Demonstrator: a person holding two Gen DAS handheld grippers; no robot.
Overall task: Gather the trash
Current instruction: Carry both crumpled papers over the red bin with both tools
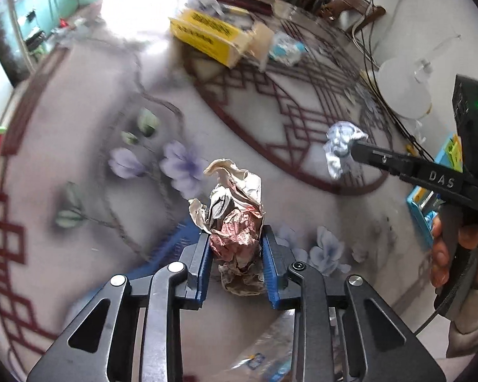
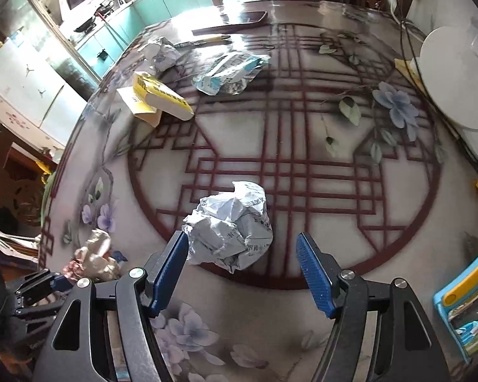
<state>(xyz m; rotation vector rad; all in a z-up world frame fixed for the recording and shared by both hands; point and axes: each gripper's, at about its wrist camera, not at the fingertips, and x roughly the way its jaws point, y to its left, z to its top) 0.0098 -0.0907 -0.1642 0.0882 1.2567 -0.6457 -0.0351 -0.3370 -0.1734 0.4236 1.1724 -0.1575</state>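
Your left gripper (image 1: pixel 235 248) is clamping the brown wad (image 1: pixel 235 219) just above the table (image 2: pixel 302 133). Your right gripper (image 2: pixel 242 254) is hovering with jaws apart around the white wad (image 2: pixel 231 229), left pad touching it.
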